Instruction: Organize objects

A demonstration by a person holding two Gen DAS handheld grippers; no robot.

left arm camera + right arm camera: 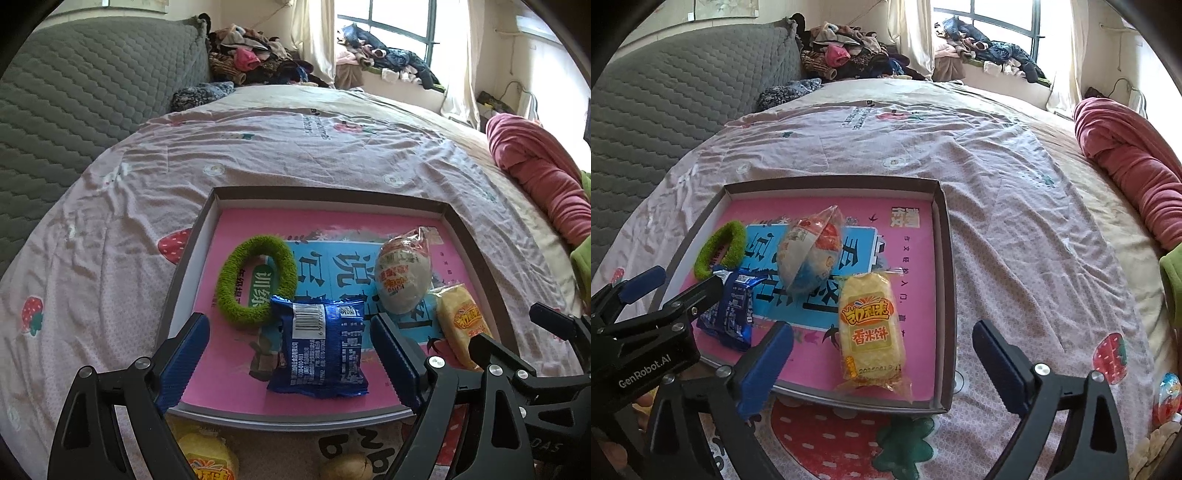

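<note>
A shallow grey box [325, 194] with a pink printed floor lies on the bed; it also shows in the right wrist view [831, 181]. In it lie a green fuzzy ring [231, 295] [733, 236], a blue snack packet [319, 350] [729, 317], a white and red round packet [404, 280] [809, 253] and a yellow rice-cracker packet [461, 321] [870, 328]. My left gripper [290, 360] is open, its jaws on either side of the blue packet and apart from it. My right gripper [882, 369] is open and empty over the yellow packet's near end.
Outside the box's near edge lie another yellow packet [207, 458] and a brown nut-like object [345, 467]. A small colourful packet [1167, 397] lies at the right. A pink blanket [1137, 173], a grey quilted headboard [74, 110] and piled clothes [255, 55] border the bed.
</note>
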